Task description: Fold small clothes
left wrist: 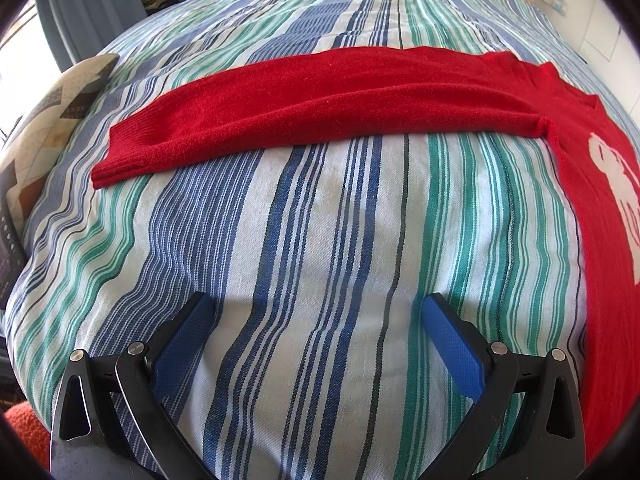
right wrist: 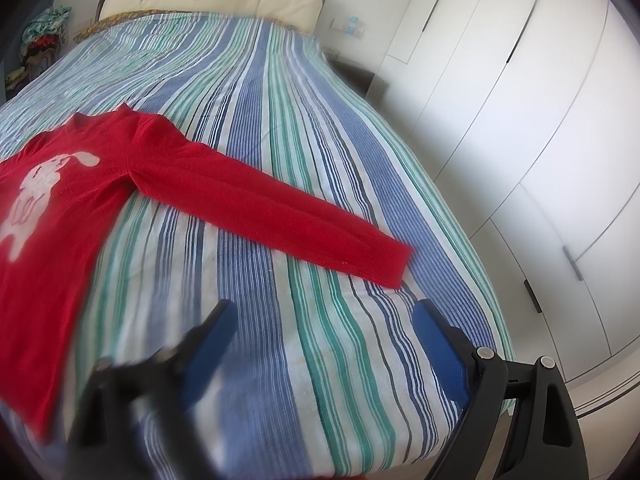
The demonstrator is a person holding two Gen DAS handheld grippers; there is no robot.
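Left wrist view: red sweater (left wrist: 320, 92) flat on striped bedspread (left wrist: 320, 220), one sleeve stretched sideways; left gripper (left wrist: 318, 304) spread wide, empty, above bare cloth near that sleeve. Right wrist view: other sleeve (right wrist: 272, 208) extended toward bed edge; right gripper (right wrist: 324, 312) spread wide, empty; white wardrobe (right wrist: 520, 120) beside bed.

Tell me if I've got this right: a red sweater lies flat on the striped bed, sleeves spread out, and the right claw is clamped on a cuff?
Not quite. In the right wrist view the right claw stands open over the striped bedspread, short of the cuff and holding nothing. The rest holds: the red sweater lies flat with sleeves spread.
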